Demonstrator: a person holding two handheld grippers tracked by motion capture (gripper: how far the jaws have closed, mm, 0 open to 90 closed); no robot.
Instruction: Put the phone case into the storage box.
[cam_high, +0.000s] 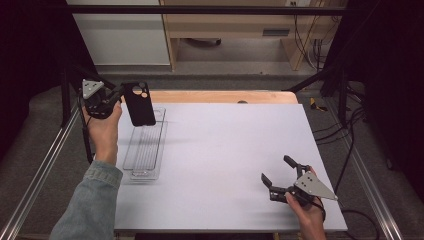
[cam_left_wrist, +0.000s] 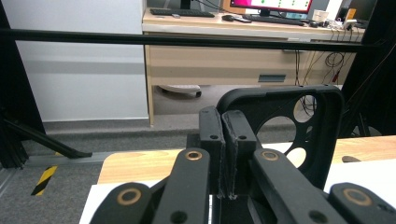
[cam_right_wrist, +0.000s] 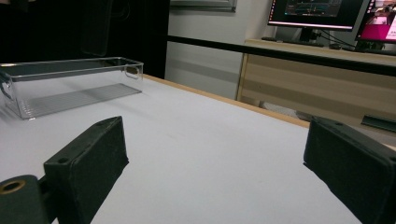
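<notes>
Left gripper (cam_high: 119, 94) is clamped tight on the edge of a black phone case (cam_high: 140, 104), holding it up in the air over the far end of the clear tray (cam_high: 145, 150). Right gripper (cam_high: 278, 171) sits near the table (cam_high: 225, 150) with jaws wide apart, nothing in them

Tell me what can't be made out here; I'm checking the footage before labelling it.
- Phone case, left gripper view: its lower part is hidden behind the left tongs.
- Phone case, high view: too small to tell which edge is pinched.
- Clear tray, right gripper view: its left end is cut off by the frame edge.
- Right tongs, right gripper view: the right jaw runs off the edge.
</notes>
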